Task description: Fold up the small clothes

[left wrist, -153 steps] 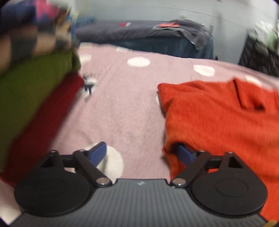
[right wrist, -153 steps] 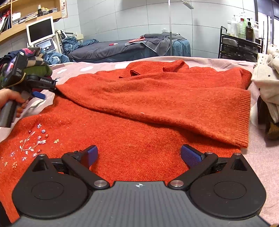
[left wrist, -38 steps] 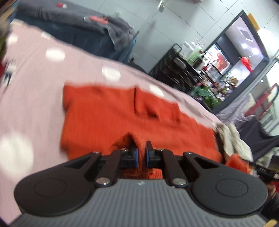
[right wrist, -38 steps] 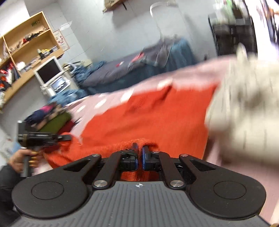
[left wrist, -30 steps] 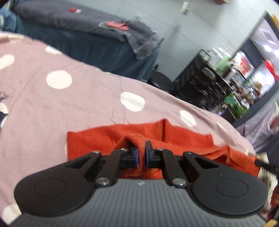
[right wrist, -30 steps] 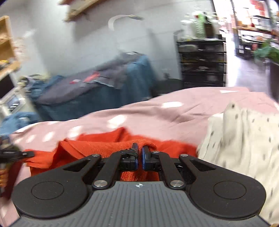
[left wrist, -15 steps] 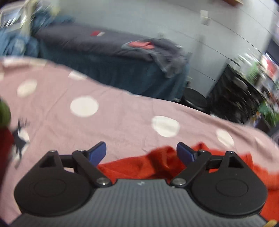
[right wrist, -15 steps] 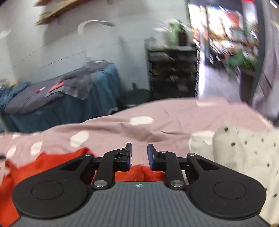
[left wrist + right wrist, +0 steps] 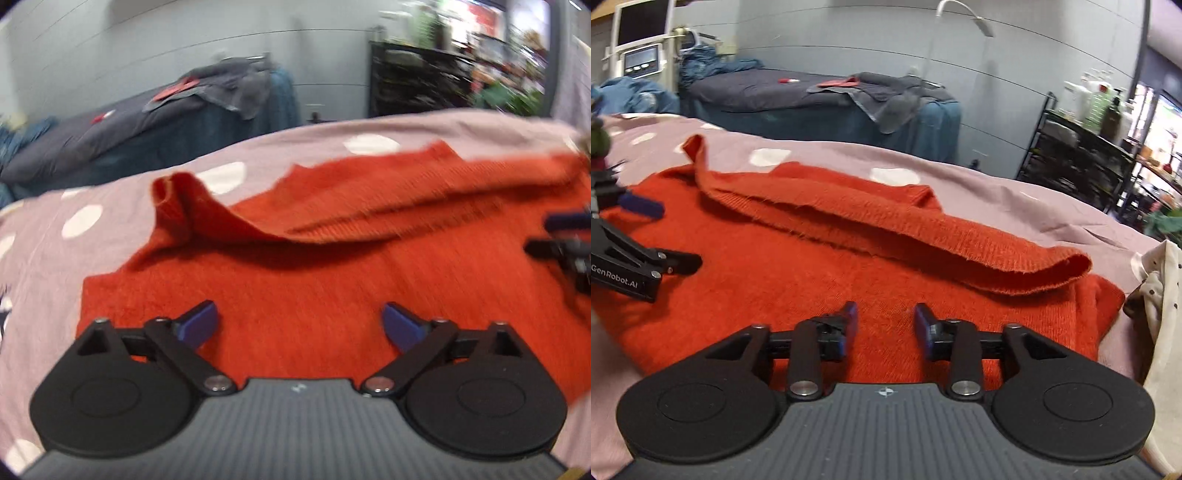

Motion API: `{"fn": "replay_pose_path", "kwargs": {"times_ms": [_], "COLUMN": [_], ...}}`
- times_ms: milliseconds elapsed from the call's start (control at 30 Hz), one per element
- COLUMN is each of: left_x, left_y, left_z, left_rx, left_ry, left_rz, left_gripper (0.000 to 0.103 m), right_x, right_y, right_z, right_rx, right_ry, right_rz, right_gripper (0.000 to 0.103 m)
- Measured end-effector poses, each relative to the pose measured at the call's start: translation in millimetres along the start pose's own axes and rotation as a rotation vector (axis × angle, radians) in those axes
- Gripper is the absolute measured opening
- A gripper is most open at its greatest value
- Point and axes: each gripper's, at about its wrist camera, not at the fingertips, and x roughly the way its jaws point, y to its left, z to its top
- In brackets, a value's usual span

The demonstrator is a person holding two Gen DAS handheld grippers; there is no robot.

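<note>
An orange knitted sweater (image 9: 332, 280) lies folded on the pink dotted bedspread (image 9: 44, 251), its hem edge dropped loosely across the far side as a raised ridge (image 9: 923, 229). My left gripper (image 9: 299, 323) hovers over the near part of the sweater, jaws opening wide with nothing between them. My right gripper (image 9: 884, 325) is over the sweater (image 9: 798, 273) too, jaws partly apart and still opening, nothing gripped. Each gripper shows in the other's view: the right one (image 9: 565, 236) at the right edge, the left one (image 9: 639, 236) at the left edge.
A cream dotted garment (image 9: 1160, 295) lies at the right of the sweater. Beyond the bedspread (image 9: 1015, 192) stand a dark bed with grey cloth (image 9: 812, 92) and a black shelf rack of bottles (image 9: 1082, 147). A stack of folded clothes (image 9: 598, 144) sits at the far left.
Both grippers were shut on the sweater's hem, carrying it over the garment. They have let it go, opened, and drawn back and down; the hem now rests on the far side.
</note>
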Motion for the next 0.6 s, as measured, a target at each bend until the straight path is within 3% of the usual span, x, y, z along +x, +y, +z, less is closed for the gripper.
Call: {"fn": "replay_pose_path", "kwargs": {"times_ms": [100,133,267,333,433,533,600], "left_x": [20,27,50,59,77,98,103], "left_y": [10,15,23,32,45,52,57], "left_z": [20,26,54,67,79,79,74], "left_rx": [-0.059,-0.064,-0.051,-0.095,-0.162,-0.151,-0.162], "left_ry": [0.006,0.010,-0.018,-0.040,0.013,0.080,0.063], "left_rz": [0.043,0.059,0.161,0.195,0.203,0.199,0.198], "left_gripper": [0.102,0.102,0.102,0.102,0.103,0.103,0.103], "right_x": [12,19,47,58,79,92,98], "right_y": [-6,-10,-30,-41,-57,-65,-66], "right_z": [15,20,40,52,62,60,55], "right_rx": [0.033,0.042,0.110,0.155,0.211,0.237,0.244], "right_ry": [0.017,0.021,0.035,0.027,0.055,0.062,0.070], "right_rz": [-0.017,-0.033,-0.041,-0.053,-0.072,-0.100,-0.094], "right_gripper": [0.093,0.096,0.096,0.096,0.100,0.103,0.103]}}
